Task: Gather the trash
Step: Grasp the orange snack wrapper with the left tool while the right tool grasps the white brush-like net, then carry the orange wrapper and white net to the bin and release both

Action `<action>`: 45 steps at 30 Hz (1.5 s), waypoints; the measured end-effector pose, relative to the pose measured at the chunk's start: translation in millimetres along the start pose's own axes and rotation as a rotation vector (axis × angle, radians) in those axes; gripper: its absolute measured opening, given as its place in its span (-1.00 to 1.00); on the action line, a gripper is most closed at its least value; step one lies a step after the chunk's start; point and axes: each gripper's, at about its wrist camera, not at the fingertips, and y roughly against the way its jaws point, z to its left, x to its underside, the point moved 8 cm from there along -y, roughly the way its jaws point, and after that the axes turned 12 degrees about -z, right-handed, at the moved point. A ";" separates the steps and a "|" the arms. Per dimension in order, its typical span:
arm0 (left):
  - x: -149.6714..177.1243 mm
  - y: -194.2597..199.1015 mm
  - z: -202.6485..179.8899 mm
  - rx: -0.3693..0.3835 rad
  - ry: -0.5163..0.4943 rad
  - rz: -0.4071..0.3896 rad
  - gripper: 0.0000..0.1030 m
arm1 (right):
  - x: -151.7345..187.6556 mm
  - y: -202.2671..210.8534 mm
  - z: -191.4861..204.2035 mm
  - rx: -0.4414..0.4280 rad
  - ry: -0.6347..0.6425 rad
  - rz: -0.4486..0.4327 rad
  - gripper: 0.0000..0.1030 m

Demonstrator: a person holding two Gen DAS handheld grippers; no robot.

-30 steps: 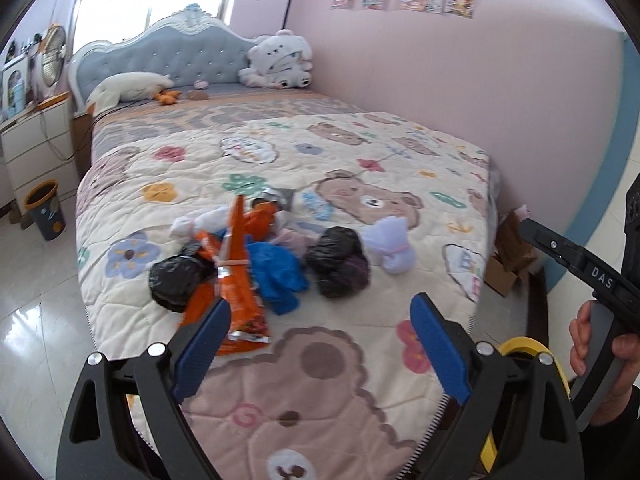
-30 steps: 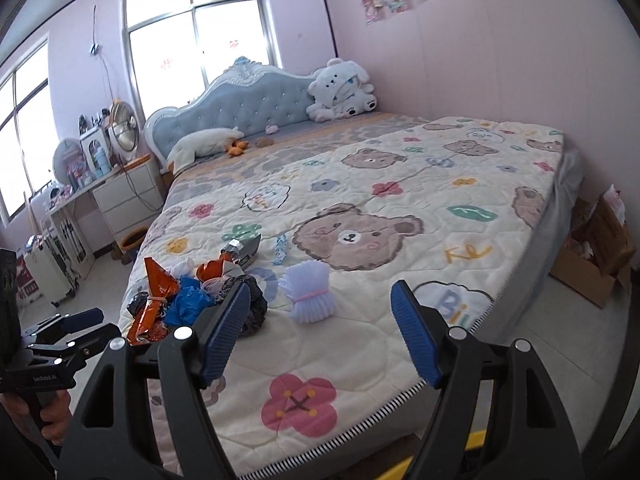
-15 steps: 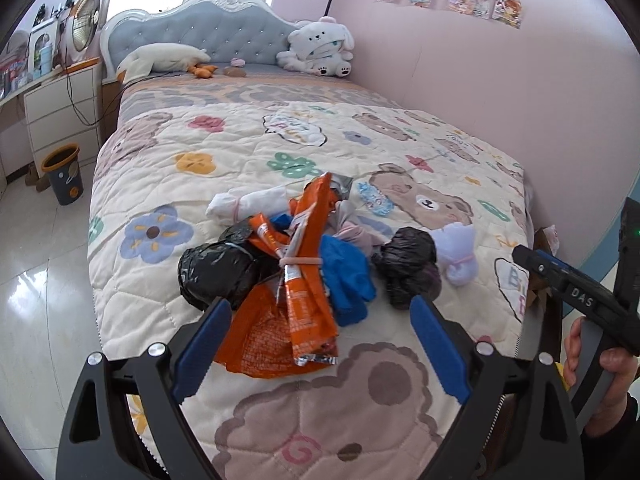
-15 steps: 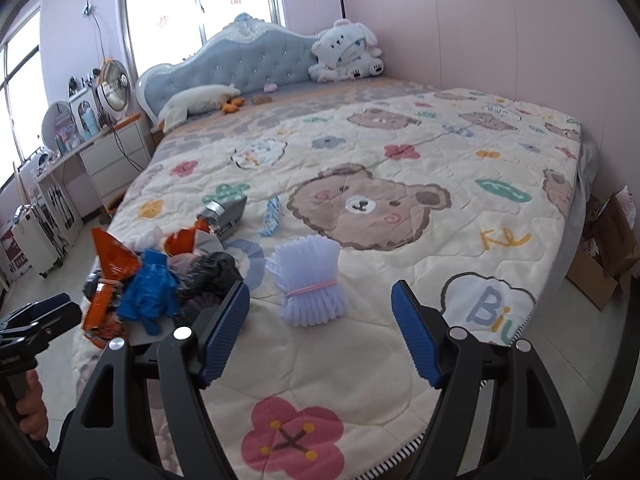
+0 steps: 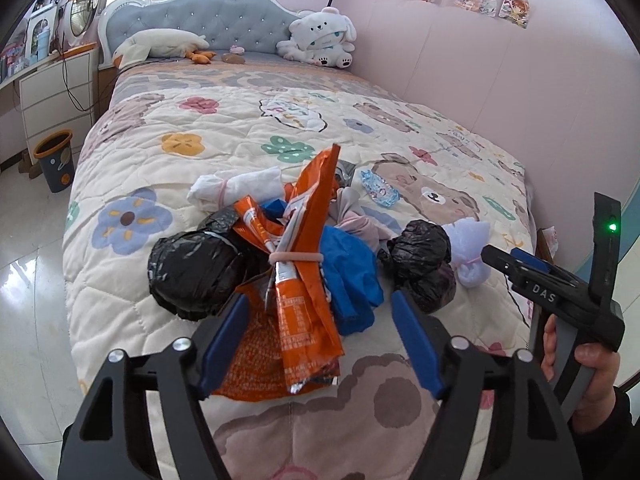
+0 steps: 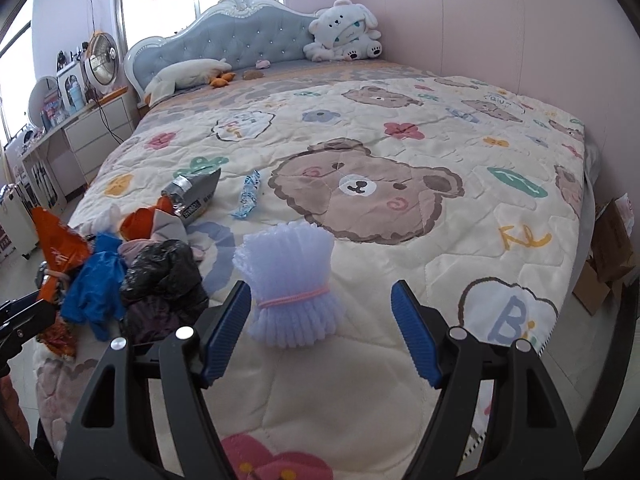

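**Trash heaped on the bed, both hand-held grippers hovering over it**

Left wrist view: the left hand-held gripper [image 5: 320,336] hangs over the near edge of the bed [image 5: 400,412]. Its jaws are closing, with the lower part of the orange snack wrapper [image 5: 304,280] between them, though the blue pads do not press on it. The wrapper is cinched with a pink rubber band and leans on a pile: a black bag [image 5: 192,272] to its left, a crumpled blue bag [image 5: 352,280] to its right, a second black bag [image 5: 420,260] beyond that, and a white bundle [image 5: 236,188] behind. A person's hand [image 5: 592,376] grips the right tool's handle at the right edge.

Right wrist view: the right hand-held gripper [image 6: 320,328] stands fairly wide and holds nothing. The lavender foam net bundle [image 6: 292,288], tied with a pink band, lies on the quilt between its fingers, close to the left one. The pile sits to the left, and a silver wrapper [image 6: 196,192] and a small blue-white wrapper [image 6: 248,192] lie farther up the bed.
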 end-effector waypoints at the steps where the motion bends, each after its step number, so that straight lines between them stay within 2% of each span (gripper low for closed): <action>1: 0.9 -2.3 -0.1 0.002 0.002 0.004 0.25 | 0.4 -4.1 2.9 -0.006 0.011 0.003 0.36; 4: 2.5 -7.5 1.3 0.002 0.008 0.008 0.13 | -1.4 -12.6 6.2 0.021 0.051 -0.012 0.36; 10: 4.2 -14.4 5.0 -0.001 0.021 0.002 -0.18 | 0.9 -34.4 12.5 0.006 0.065 0.019 0.30; 14: 6.1 -16.4 9.2 0.001 0.030 -0.007 -0.34 | 2.7 -43.4 20.6 -0.002 0.094 0.026 -0.02; 18: 6.1 -15.8 10.1 -0.004 0.017 -0.024 -0.47 | 6.6 -51.3 28.5 0.010 0.133 0.035 -0.12; 28: 1.4 -0.1 13.5 0.009 0.008 -0.052 -0.51 | -4.1 -41.1 27.8 0.046 0.134 -0.017 -0.25; 41: -30.2 42.3 18.4 0.053 0.010 -0.121 -0.51 | -23.8 -10.2 31.5 0.008 0.091 -0.052 -0.25; 45: -26.1 45.8 17.5 0.051 -0.017 -0.107 -0.51 | -22.6 -1.8 34.2 -0.005 0.093 -0.049 -0.25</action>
